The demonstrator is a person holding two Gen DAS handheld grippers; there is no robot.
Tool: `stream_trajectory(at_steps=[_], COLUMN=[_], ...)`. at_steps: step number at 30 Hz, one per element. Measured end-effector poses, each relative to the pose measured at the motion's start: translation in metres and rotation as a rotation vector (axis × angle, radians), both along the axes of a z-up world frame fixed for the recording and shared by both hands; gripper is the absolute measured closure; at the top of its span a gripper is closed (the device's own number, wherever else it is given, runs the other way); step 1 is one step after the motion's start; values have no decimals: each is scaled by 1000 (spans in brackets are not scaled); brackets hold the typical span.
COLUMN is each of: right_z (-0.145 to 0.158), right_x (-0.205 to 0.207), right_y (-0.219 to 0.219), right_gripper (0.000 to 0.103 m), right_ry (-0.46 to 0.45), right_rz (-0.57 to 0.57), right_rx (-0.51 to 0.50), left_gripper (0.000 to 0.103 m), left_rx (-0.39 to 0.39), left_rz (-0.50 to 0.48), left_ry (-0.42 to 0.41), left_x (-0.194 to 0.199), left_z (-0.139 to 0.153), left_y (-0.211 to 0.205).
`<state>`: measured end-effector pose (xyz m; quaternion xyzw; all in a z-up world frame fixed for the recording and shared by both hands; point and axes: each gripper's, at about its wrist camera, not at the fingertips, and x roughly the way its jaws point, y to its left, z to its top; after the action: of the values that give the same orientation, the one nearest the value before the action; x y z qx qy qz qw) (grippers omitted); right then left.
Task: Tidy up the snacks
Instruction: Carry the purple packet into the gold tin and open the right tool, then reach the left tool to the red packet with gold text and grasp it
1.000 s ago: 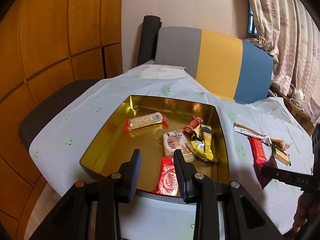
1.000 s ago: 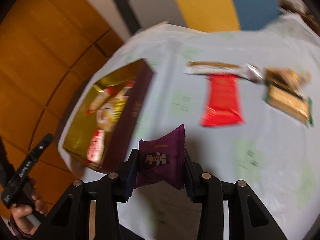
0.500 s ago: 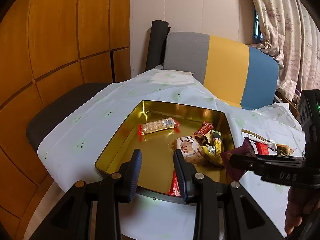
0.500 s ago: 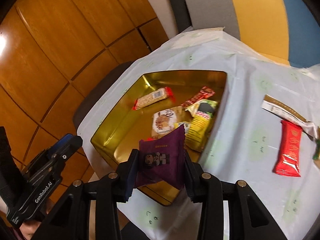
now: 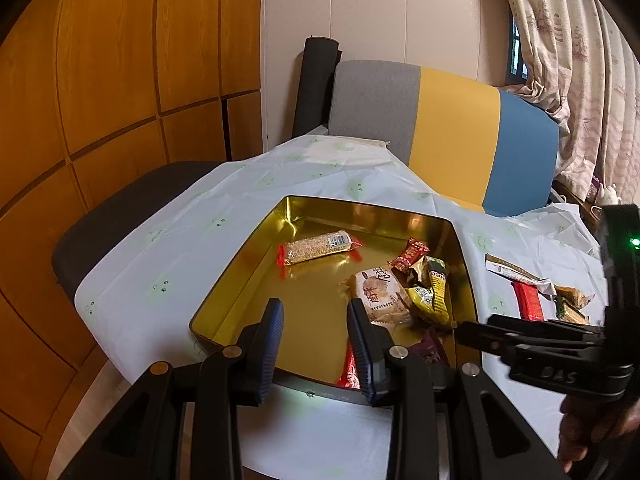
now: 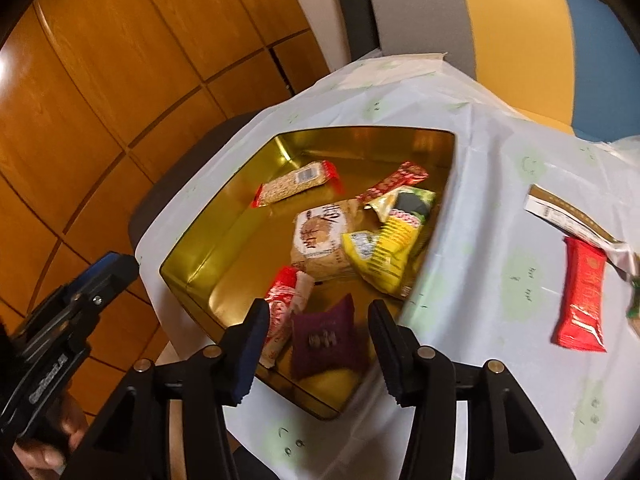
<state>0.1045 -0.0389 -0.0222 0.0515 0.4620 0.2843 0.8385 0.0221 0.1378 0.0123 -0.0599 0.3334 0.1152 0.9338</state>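
1. right wrist view: right claw (image 6: 318, 336) hangs over the near corner of the gold tin (image 6: 224, 204); its jaws have just been opening and now stand apart, nothing pressed between the pads.
2. purple snack packet (image 6: 324, 338) lies in the tin's near corner, between the jaws in view but clear of both pads, looks a bit blurred.
3. just left of it a red-and-white packet (image 6: 286, 300); further in, a beige cracker pack (image 6: 320, 236), yellow packets (image 6: 384, 248), a red bar (image 6: 394, 182) and a sesame bar (image 6: 298, 186).
4. on the bench (image 6: 480, 240), outside the tin: red wrapper (image 6: 582, 300) and a white-gold sachet (image 6: 568, 216).
5. left wrist view: left claw (image 5: 314, 328) at the tin's near edge, jaws narrow, gap empty.
6. right claw's body (image 5: 540, 344) reaches in from the right, a hand (image 5: 592, 428) behind it.
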Motion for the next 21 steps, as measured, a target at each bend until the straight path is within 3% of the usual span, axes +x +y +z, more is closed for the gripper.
stream_trajectory(at_steps=[7, 12, 21], right_z=[-1, -20, -48], right_x=[-11, -23, -56], right_y=[-54, -118, -217], right_gripper=[43, 41, 41], right_ry=[1, 56, 127], right_rz=[-139, -306, -571], right_rx=[13, -14, -98], left_gripper=[70, 70, 70], left_rx=[-3, -9, -10], left_rz=[-41, -85, -251], left_ry=[18, 38, 69], left_x=[3, 8, 22], left_z=[-3, -8, -5], left_y=[-10, -22, -69])
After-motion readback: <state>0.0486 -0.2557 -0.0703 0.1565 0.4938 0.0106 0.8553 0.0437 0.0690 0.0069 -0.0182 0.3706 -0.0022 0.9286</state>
